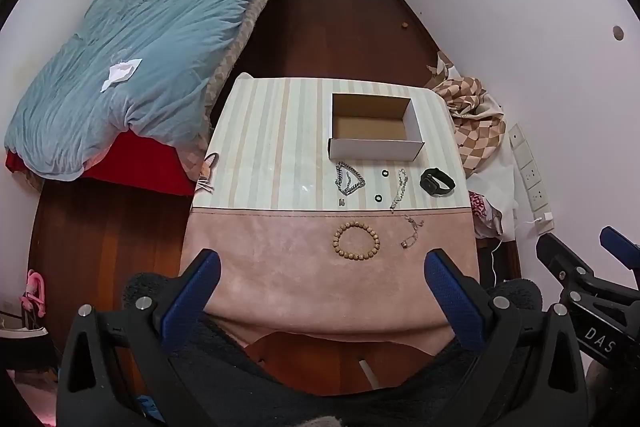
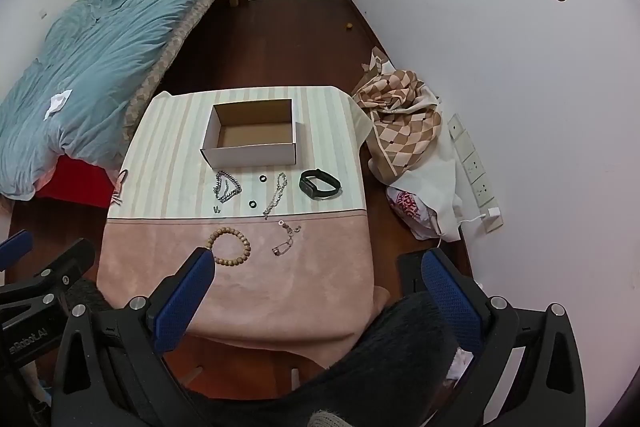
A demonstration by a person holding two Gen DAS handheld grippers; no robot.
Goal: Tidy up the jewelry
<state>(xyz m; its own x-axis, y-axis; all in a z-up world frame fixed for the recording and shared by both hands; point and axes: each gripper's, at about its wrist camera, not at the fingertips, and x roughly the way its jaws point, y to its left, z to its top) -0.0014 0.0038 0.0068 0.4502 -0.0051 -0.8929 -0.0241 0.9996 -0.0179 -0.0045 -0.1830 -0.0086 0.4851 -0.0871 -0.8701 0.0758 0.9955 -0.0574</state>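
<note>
1. Left gripper [image 1: 320, 291] and right gripper [image 2: 316, 287] hover at the desk [image 1: 256, 267] edge, jaws spread wide, holding nothing.
2. Bead bracelet [image 1: 357, 241], chains [image 1: 349, 179] and watch [image 1: 437, 181] lie before the empty box [image 1: 374, 143].
3. Lettering "DAS" is cut off.

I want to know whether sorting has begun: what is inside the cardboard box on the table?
The cardboard box shows only its bare brown floor, with no jewelry visible inside. In both views its near white wall hides a thin strip of floor right behind it.
</note>
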